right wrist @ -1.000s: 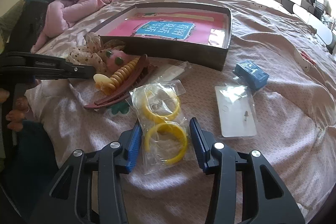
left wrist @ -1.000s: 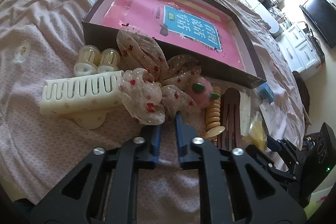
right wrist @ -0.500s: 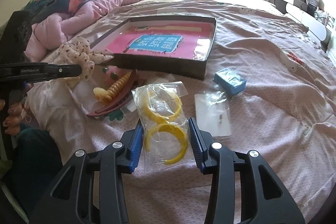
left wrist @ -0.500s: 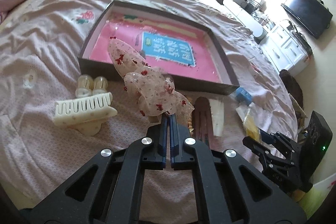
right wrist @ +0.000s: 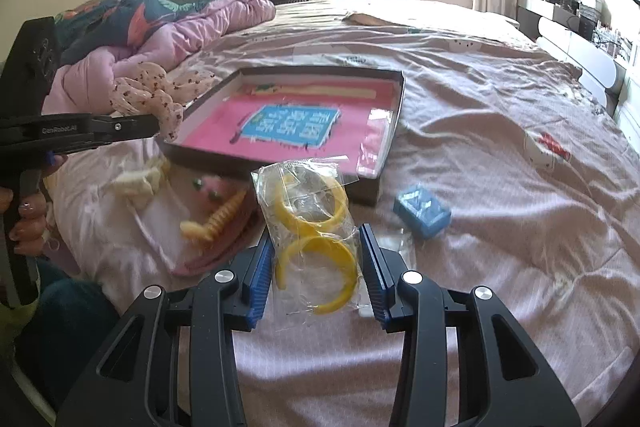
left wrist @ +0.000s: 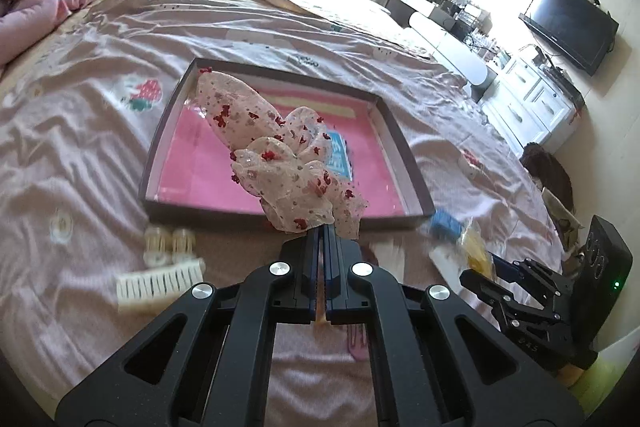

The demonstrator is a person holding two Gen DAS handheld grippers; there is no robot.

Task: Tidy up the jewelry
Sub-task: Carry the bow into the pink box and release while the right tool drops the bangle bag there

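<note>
Left tool (left wrist: 322, 239) clamped tight on a sheer spotted bow (left wrist: 280, 163), held up in the air just over the near edge of the box (left wrist: 412, 171). Right tool (right wrist: 318, 259) pressed onto both sides of a clear bag of yellow bangles (right wrist: 312, 223), bag looks lifted off the bed, can't be sure.

Progress, my read: early. Box shows only its pink printed bottom, nothing of the jewelry in it yet. Two pieces in hand, heading in. Left to do on the bed (right wrist: 500, 131): white comb clip (left wrist: 160, 285), two small round clips (left wrist: 170, 243), beaded yellow clip (right wrist: 212, 221) on a brown clip, blue packet (right wrist: 422, 211), a flat clear pouch.

Surface: soft wrinkled pink bedsheet. Bedroom, pink quilt bunched up, bright window, TV and white drawers along the wall.
</note>
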